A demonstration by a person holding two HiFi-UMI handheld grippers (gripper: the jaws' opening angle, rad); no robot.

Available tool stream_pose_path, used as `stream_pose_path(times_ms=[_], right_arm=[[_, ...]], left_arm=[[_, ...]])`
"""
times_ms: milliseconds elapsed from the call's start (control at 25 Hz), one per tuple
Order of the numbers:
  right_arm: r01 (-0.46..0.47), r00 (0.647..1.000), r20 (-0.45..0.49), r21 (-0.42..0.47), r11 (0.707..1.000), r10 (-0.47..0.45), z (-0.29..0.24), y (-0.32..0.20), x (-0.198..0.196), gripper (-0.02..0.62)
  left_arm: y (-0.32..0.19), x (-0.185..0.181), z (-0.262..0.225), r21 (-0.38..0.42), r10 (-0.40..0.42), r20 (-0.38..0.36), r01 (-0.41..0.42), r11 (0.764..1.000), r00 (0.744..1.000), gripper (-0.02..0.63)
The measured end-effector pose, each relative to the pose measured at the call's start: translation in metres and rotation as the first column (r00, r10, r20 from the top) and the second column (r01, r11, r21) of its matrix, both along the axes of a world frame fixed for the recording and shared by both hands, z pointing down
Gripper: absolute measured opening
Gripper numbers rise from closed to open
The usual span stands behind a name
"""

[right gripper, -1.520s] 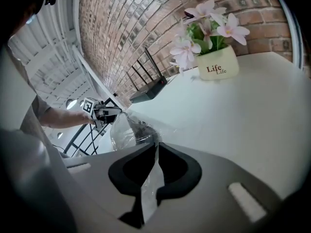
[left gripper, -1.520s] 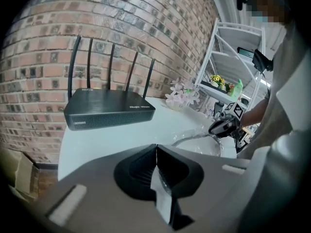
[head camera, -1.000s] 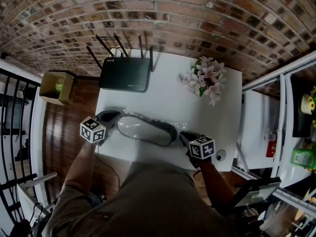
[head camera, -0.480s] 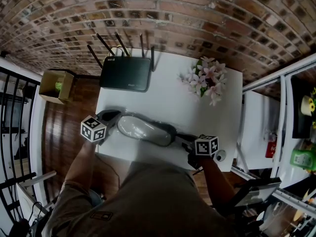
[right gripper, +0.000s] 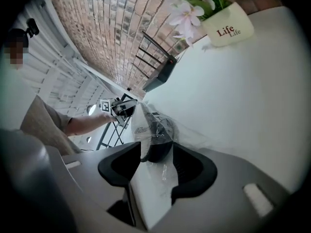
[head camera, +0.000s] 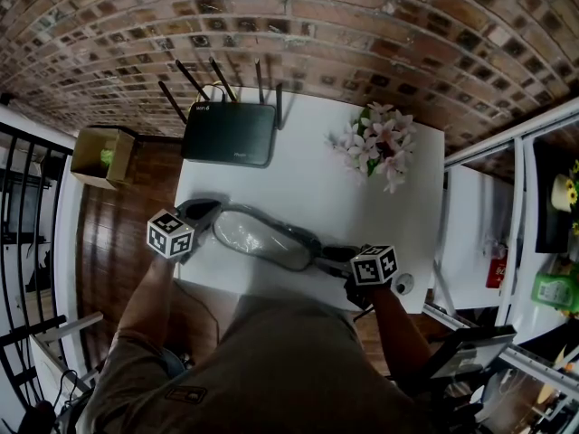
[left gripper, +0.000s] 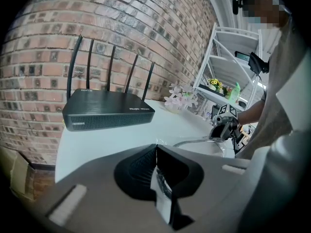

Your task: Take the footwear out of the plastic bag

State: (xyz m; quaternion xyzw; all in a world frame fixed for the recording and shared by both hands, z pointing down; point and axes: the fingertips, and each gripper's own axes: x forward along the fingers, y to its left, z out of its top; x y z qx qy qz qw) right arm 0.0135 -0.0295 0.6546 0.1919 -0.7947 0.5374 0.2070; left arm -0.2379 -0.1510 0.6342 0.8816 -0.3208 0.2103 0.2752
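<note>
Tabletop (head camera: 308, 183) holds a plastic bag (head camera: 262, 240) veiling what seems footwear (right gripper: 158, 147).

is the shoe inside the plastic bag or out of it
Inside: the shoe lies on the table with the clear plastic bag over it, in both the head and right gripper views.

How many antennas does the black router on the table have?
5, in a row along the router's back edge, toward the brick wall: leftmost, second, middle, fourth, rightmost. None looks hidden.
</note>
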Motion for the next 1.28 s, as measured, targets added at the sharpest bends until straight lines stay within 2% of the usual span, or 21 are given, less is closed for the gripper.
stream_pose_path(times_ms=[280,320,400,720,1040,1280], right_arm=[[0.019,1.000,-0.008,-0.074,0.997,-0.020,0.006,0.006,-0.010,0.222],[0.010,1.000,-0.023,-0.076,0.997,-0.011,0.009,0.005,-0.009,0.187],[-0.010,0.999,-0.053,-0.077,0.997,0.006,0.013,0.003,-0.006,0.072],[-0.043,0.999,0.001,-0.112,0.993,0.044,0.007,0.003,0.001,0.047],[-0.058,0.998,-0.001,-0.112,0.992,0.058,0.005,0.005,0.024,0.043],[-0.090,0.995,-0.044,-0.115,0.989,0.085,0.010,0.005,0.057,0.043]], left_arm=[[0.003,0.003,0.002,-0.009,0.008,-0.006,-0.008,1.000,1.000,0.003],[0.004,0.004,0.002,-0.011,0.010,-0.006,-0.010,1.000,1.000,0.003],[0.004,0.004,0.003,-0.014,0.011,-0.008,-0.011,1.000,1.000,0.003],[0.000,-0.003,0.000,-0.010,0.007,0.004,-0.007,1.000,1.000,0.003],[-0.002,-0.007,0.004,-0.014,0.014,0.033,-0.014,1.000,0.999,0.003],[-0.003,-0.009,0.006,-0.018,0.015,0.053,-0.015,1.000,0.999,0.003]])
